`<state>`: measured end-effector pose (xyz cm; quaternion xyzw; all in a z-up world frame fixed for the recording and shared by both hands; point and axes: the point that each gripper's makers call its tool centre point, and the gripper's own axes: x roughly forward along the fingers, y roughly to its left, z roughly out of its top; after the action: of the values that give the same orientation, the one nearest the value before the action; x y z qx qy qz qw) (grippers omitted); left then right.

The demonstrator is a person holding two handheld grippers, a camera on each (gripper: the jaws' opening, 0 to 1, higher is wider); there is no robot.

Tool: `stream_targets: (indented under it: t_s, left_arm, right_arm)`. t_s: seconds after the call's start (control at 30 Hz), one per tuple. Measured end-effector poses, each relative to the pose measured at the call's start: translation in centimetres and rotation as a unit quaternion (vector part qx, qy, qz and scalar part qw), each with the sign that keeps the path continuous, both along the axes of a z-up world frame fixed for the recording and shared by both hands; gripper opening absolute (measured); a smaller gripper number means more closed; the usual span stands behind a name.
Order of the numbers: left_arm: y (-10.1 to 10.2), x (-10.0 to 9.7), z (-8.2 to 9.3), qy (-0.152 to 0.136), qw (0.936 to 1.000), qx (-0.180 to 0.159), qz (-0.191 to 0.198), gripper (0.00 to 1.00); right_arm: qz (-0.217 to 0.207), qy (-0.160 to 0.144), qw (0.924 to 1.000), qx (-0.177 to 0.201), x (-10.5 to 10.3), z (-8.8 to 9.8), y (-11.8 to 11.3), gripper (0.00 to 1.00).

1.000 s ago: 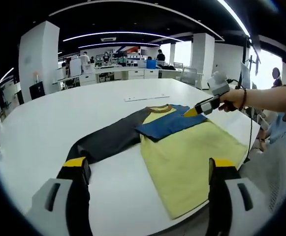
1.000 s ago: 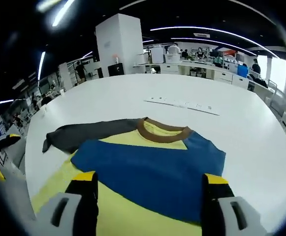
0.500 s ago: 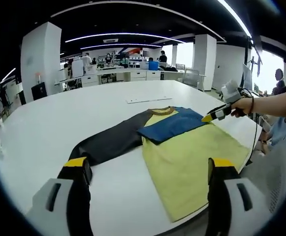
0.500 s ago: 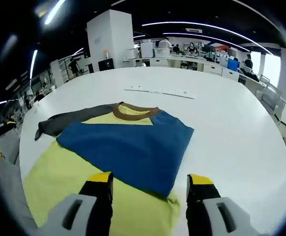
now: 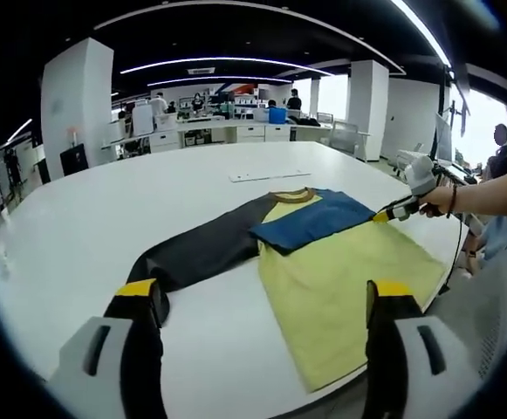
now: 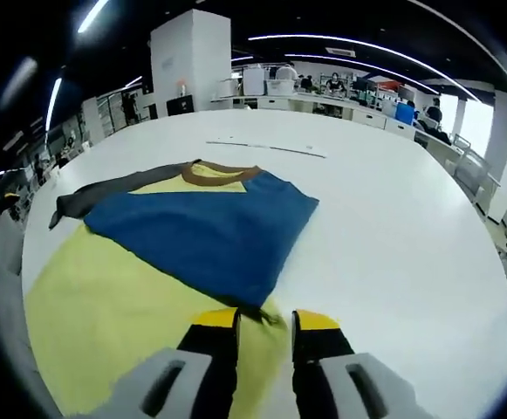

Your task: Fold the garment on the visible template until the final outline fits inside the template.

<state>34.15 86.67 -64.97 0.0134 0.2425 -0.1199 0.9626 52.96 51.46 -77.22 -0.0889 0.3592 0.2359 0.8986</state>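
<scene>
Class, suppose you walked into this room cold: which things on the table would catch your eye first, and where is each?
The yellow shirt lies flat on the white table, its blue sleeve folded across the chest below the brown collar. The dark grey sleeve stretches out unfolded to one side. The right claw sits nearly closed at the blue sleeve's near corner, whether gripping cloth is unclear, while the left claw hangs open over the table.
</scene>
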Motion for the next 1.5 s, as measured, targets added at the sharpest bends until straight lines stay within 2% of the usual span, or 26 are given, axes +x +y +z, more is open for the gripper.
stream_targets:
  t_s: [0.1, 0.27, 0.5, 0.6, 1.0, 1.2, 1.5]
  left_arm:
    - [0.2, -0.1, 0.0, 0.001, 1.0000, 0.000, 0.004, 0.93]
    - [0.5, -0.3, 0.0, 0.003, 0.9999, -0.002, 0.010, 0.91]
    - [0.7, -0.4, -0.1, 0.006, 0.9999, -0.003, 0.016, 0.88]
    - [1.0, -0.4, 0.0, 0.005, 0.9998, -0.002, 0.021, 0.87]
    - [2.0, -0.8, -0.7, 0.017, 0.9992, -0.003, 0.035, 0.82]
    - [2.6, -0.7, -0.7, 0.018, 0.9989, -0.004, 0.042, 0.81]
    - [3.7, -0.6, -0.8, 0.022, 0.9983, -0.007, 0.053, 0.80]
  right_arm:
    - [-0.010, -0.005, 0.9999, 0.004, 0.0, -0.1, -0.2, 0.09]
    - [-0.025, -0.018, 0.9995, 0.013, 0.3, 0.0, -0.1, 0.06]
    - [-0.022, -0.024, 0.9995, 0.002, 0.6, -0.1, 0.0, 0.00]
    - [-0.014, -0.022, 0.9996, -0.009, 0.6, -0.1, -0.1, 0.00]
    - [0.000, -0.012, 0.9999, -0.008, 1.1, -0.2, -1.4, 0.00]
    - [0.014, -0.014, 0.9995, -0.026, 1.2, -0.1, -2.2, 0.00]
    - [0.002, -0.010, 0.9993, -0.036, 1.4, -0.1, -3.9, 0.00]
